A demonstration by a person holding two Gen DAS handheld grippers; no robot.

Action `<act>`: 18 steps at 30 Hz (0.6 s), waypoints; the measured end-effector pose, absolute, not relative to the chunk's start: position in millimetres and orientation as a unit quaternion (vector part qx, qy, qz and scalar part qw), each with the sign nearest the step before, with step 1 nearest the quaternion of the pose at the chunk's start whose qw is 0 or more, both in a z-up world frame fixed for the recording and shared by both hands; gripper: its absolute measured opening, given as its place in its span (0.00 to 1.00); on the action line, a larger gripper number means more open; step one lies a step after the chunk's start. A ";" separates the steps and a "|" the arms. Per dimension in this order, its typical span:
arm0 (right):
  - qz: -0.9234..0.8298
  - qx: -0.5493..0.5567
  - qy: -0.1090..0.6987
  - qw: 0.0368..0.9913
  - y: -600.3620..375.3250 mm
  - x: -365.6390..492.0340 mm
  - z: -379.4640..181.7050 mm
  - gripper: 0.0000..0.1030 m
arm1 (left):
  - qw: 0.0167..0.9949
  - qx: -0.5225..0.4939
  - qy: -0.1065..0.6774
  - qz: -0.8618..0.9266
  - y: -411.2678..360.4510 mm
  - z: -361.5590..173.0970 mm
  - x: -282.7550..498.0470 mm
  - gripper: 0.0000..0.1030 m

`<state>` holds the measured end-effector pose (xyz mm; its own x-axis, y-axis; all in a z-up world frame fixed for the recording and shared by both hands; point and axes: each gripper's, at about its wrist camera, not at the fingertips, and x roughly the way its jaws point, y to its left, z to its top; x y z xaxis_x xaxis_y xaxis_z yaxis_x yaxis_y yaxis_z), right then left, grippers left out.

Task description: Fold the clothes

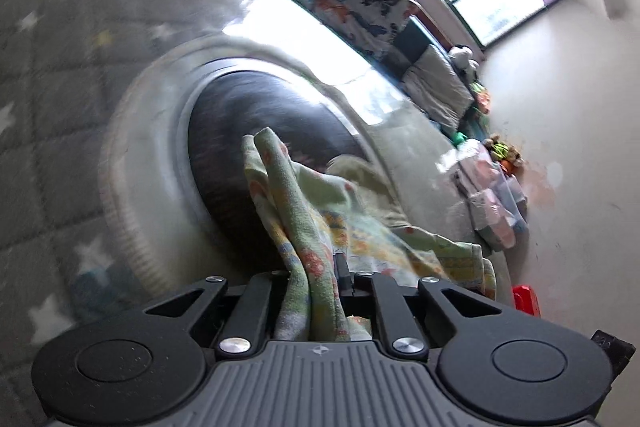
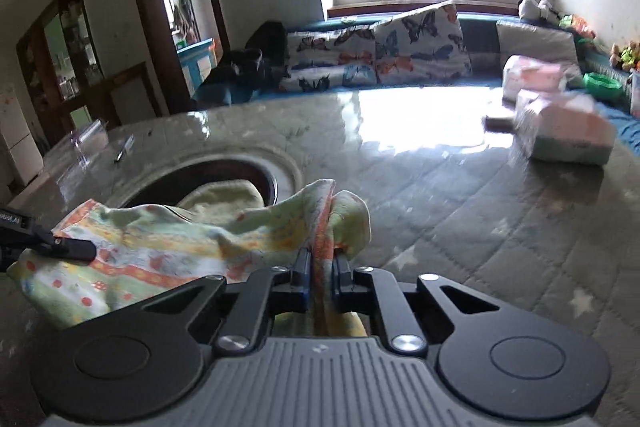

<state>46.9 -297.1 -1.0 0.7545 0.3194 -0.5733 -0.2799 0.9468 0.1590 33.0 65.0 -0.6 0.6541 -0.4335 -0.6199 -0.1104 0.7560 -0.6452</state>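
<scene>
A light green printed cloth [image 1: 308, 211] with orange and yellow patterns hangs between both grippers above the table. My left gripper [image 1: 316, 279] is shut on one bunched edge of it. My right gripper [image 2: 320, 263] is shut on another edge of the same cloth [image 2: 168, 251], which sags to the left. The left gripper's finger [image 2: 68, 247] shows at the far left of the right wrist view, pinching the cloth's other end. The cloth hangs over a dark round recess [image 2: 224, 171] in the table.
The table [image 2: 480, 211] wears a grey-green quilted cover with stars under clear plastic. Packs of tissues [image 2: 560, 135] stand at its far right. A small dark object [image 2: 122, 151] lies at the far left. Butterfly cushions [image 2: 400, 47] line a bench under the window.
</scene>
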 end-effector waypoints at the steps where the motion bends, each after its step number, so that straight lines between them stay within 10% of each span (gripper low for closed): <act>1: 0.154 0.030 0.308 0.939 -301.8 46.3 2.7 0.09 | 0.848 -0.328 0.403 -0.102 59.0 4.1 36.6 0.11; 18: 0.009 0.026 0.265 0.964 -418.4 54.9 37.4 0.09 | 0.853 -0.244 0.408 -0.216 -86.4 28.5 117.8 0.10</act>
